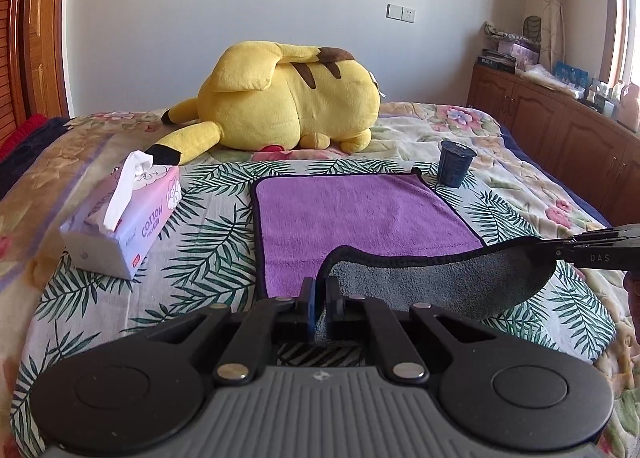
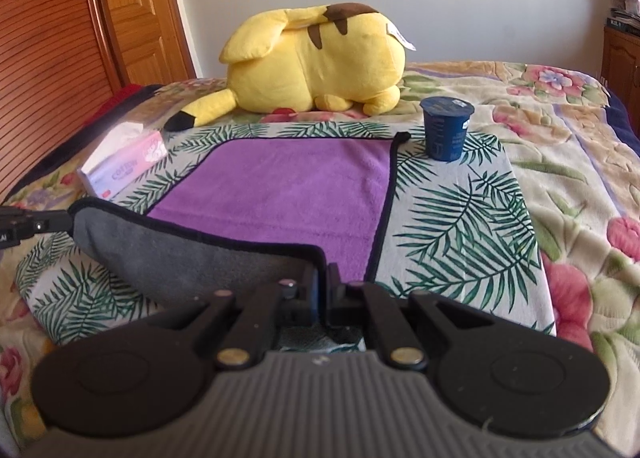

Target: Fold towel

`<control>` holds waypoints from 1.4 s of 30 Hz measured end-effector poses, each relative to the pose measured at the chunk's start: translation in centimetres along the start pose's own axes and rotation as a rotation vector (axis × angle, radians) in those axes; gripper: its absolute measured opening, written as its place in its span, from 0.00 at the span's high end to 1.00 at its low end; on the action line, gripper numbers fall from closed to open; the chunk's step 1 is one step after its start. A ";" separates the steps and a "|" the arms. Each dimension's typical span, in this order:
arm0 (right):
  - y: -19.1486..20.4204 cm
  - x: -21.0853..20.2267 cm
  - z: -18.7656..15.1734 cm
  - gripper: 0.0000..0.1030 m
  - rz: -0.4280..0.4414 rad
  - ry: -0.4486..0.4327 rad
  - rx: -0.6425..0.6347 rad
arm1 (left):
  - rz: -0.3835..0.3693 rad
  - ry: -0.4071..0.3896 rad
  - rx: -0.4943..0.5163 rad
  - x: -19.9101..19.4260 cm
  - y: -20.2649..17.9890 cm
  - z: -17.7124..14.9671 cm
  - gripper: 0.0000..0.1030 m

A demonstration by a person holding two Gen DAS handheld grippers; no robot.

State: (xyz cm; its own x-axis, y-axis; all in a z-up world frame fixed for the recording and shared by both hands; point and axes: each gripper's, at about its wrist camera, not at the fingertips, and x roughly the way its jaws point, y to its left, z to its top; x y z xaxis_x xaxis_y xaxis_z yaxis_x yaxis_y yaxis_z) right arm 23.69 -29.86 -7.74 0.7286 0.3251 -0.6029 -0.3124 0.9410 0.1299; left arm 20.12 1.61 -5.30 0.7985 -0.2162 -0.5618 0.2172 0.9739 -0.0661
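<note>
A purple towel point(image 1: 352, 214) with a black hem and grey underside lies flat on a leaf-print cloth on the bed; it also shows in the right wrist view point(image 2: 280, 186). Its near edge is lifted, showing the grey side point(image 1: 440, 286). My left gripper point(image 1: 320, 290) is shut on the near left corner. My right gripper point(image 2: 323, 278) is shut on the near right corner; it shows from the side in the left wrist view point(image 1: 560, 250). The lifted edge point(image 2: 180, 254) sags between the two grippers, a little above the bed.
A yellow plush toy point(image 1: 288, 98) lies beyond the towel. A pink tissue pack point(image 1: 124, 214) sits to the towel's left. A dark blue cup point(image 2: 446, 126) stands by the towel's far right corner. Wooden cabinets point(image 1: 560, 126) stand right of the bed, a wooden door point(image 2: 132, 10) to the left.
</note>
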 end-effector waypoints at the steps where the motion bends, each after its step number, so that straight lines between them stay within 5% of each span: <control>1: -0.1 0.1 0.1 0.96 -0.002 -0.003 -0.002 | 0.001 -0.001 0.001 0.1 0.0 0.1 1.00; 42: -1.0 3.4 4.8 0.96 -0.026 -0.118 -0.098 | 0.075 -0.071 0.070 5.2 1.0 5.6 1.00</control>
State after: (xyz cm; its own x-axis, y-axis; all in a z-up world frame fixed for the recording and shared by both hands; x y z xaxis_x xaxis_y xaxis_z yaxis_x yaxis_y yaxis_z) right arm 29.37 -29.22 -6.17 0.8018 0.3153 -0.5076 -0.3467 0.9373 0.0344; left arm 27.67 1.03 -3.65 0.8515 -0.1496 -0.5026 0.1920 0.9808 0.0333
